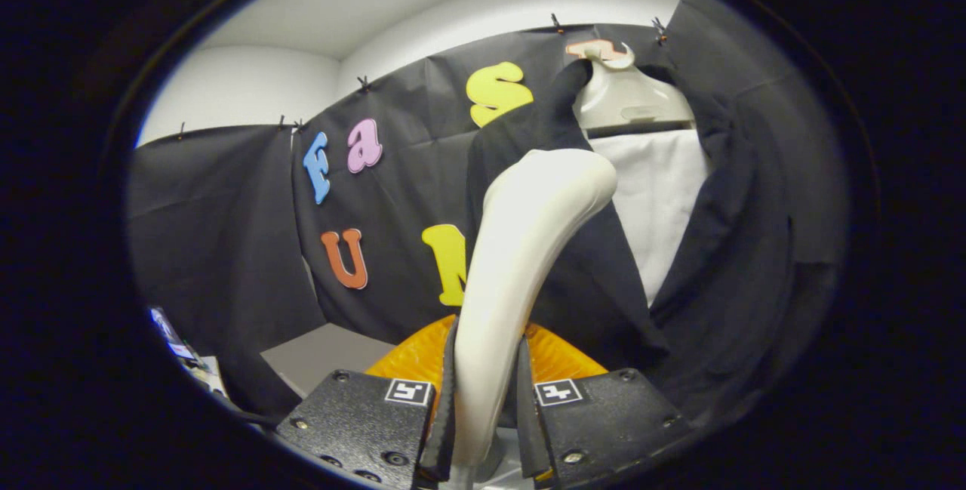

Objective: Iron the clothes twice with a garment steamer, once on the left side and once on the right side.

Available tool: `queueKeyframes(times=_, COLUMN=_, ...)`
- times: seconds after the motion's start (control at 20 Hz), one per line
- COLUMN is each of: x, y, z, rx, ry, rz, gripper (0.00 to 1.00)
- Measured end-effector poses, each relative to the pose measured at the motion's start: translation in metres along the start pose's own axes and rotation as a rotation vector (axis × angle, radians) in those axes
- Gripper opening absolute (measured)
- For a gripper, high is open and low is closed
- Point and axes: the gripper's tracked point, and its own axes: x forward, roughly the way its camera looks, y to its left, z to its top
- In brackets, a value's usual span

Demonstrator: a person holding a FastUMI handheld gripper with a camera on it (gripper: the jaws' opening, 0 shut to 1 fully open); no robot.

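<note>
I've got the hand-held gripper (487,399) clamped on the steamer (521,263): both fingers press its white handle, which rises between them and curves up to the right. Its head sits against the jacket's (589,278) left front panel, just below the collar. The dark jacket hangs on a pale hanger (630,97) on the far wall, open over a white shirt (660,195).

My read: left-side pass in hand. I'd keep the head flat on the cloth, draw it slowly down the panel, and avoid twisting the grip so the handle doesn't slip.

Below the fingers there's something orange and ribbed (415,358), can't tell what. A grey tabletop (317,358) sits near left. Black cloth covers the wall, with white wall and ceiling above.
</note>
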Motion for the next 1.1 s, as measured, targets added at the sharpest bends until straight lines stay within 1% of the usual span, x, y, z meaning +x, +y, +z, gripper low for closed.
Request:
queueKeyframes(times=0.15, x=-0.005, y=-0.005, z=-0.025, rx=0.039, ry=0.027, rz=-0.012, gripper=0.37)
queueKeyframes(times=0.35, x=-0.01, y=-0.014, z=-0.053, rx=0.077, ry=0.055, rz=-0.054, gripper=0.37)
queueKeyframes(times=0.75, x=-0.026, y=-0.019, z=-0.095, rx=0.128, ry=0.119, rz=-0.077, gripper=0.37)
queueKeyframes(times=1.1, x=-0.023, y=-0.025, z=-0.141, rx=0.184, ry=0.179, rz=-0.115, gripper=0.36)
